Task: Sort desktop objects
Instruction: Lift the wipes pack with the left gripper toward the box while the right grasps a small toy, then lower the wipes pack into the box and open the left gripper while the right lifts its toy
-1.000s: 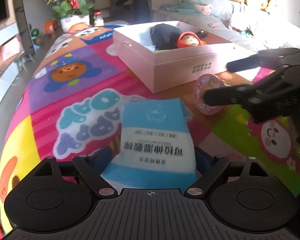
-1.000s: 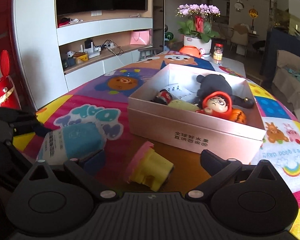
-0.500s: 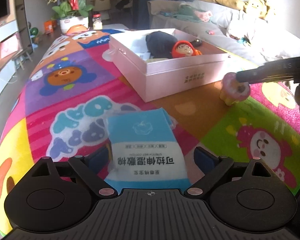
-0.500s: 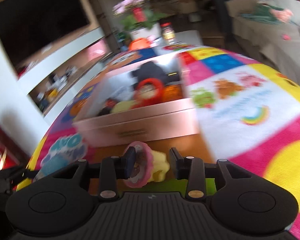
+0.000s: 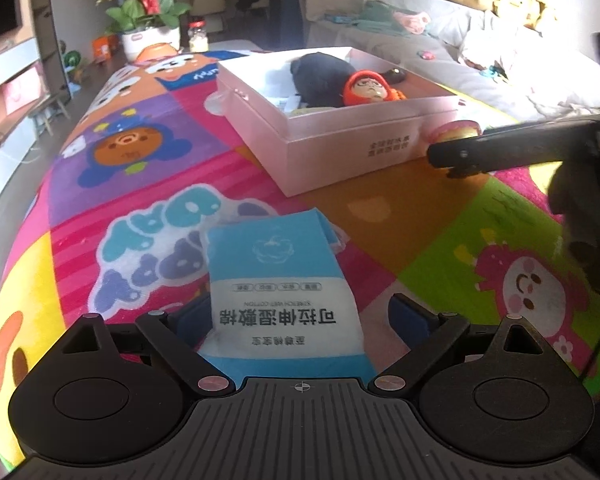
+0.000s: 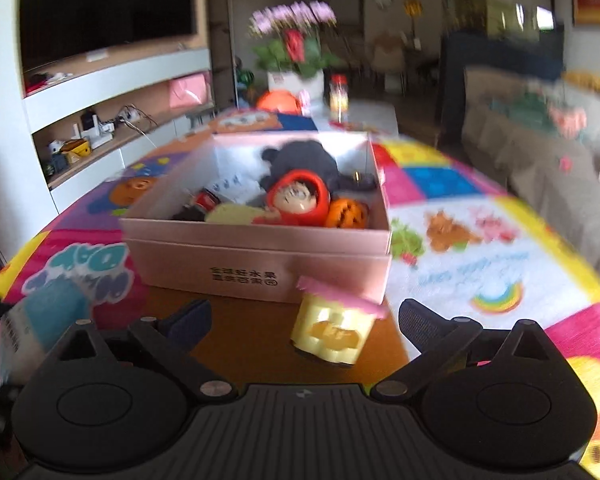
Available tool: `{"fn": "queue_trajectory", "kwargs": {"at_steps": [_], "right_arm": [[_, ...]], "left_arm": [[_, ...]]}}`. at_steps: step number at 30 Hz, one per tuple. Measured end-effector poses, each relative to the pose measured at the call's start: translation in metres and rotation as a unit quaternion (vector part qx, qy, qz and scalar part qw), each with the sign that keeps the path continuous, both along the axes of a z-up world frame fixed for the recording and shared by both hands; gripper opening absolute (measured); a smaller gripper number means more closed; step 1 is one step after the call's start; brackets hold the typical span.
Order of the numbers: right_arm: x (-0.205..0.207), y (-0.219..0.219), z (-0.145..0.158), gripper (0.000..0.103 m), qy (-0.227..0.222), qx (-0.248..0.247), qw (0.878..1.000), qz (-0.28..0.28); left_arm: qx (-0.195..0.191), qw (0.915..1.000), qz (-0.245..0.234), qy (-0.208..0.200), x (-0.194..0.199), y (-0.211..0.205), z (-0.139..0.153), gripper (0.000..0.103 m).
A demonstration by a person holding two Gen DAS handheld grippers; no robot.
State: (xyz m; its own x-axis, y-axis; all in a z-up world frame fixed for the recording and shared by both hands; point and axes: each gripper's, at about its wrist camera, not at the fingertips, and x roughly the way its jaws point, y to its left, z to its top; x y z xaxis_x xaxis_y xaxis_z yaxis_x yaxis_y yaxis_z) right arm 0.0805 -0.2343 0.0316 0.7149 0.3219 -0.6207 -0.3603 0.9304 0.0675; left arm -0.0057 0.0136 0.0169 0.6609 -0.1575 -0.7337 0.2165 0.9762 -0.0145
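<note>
Blue pack (image 5: 276, 280) lengthwise between parted left claw (image 5: 300, 314)

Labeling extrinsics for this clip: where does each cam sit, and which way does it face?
Left wrist: on the left gripper, low over the mat, looking along open fingers at the blue wipes pack, with the pink box beyond; the right gripper's finger crosses at right.
Right wrist: on the right gripper, facing the box's printed side; open fingers flank the yellow toy, apart from it; image blurred.
Shared: box, red-hooded doll, wipes pack, flower pot.
</note>
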Motion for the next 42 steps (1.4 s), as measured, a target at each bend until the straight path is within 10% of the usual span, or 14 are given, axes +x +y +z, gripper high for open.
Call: {"fn": "queue_trajectory", "kwargs": {"at_steps": [4, 7, 17, 20, 28, 32, 34, 36, 42], "right_arm": [[0.024, -0.01, -0.012, 0.086, 0.06, 0.026, 0.998, -0.02], [0.028, -0.014, -0.015, 0.043, 0.089, 0.025, 0.996, -0.01], [-0.032, -0.042, 0.031, 0.038, 0.01, 0.043, 0.999, 0.015], [-0.05, -0.054, 0.06, 0.019, -0.032, 0.065, 0.997, 0.016], [-0.068, -0.062, 0.086, 0.019, -0.088, 0.069, 0.994, 0.018], [-0.06, -0.058, 0.07, 0.019, -0.059, 0.051, 0.997, 0.013], [-0.06, -0.057, 0.065, 0.032, -0.048, 0.039, 0.998, 0.016], [-0.069, -0.059, 0.062, 0.076, -0.046, 0.026, 0.998, 0.028], [-0.09, -0.045, 0.029, 0.084, 0.0, -0.054, 0.996, 0.069]], "left_arm": [[0.001, 1.0, 0.009, -0.004, 0.003, -0.001, 0.002, 0.096], [0.014, 0.9998, 0.012, -0.002, 0.007, -0.006, -0.001, 0.089], [-0.004, 0.9999, -0.006, -0.008, -0.004, -0.013, 0.014, 0.063], [-0.015, 0.9987, -0.022, -0.043, -0.005, -0.02, 0.036, 0.063], [-0.005, 0.9872, -0.013, -0.159, 0.065, -0.04, 0.087, 0.063], [-0.015, 0.9874, 0.024, -0.156, 0.126, -0.049, 0.082, 0.082], [-0.02, 0.9915, 0.033, -0.124, 0.14, -0.047, 0.073, 0.084], [-0.031, 0.9932, 0.023, -0.11, 0.133, -0.043, 0.064, 0.091], [-0.015, 0.9956, 0.035, -0.086, 0.088, -0.026, 0.039, 0.095]]}}
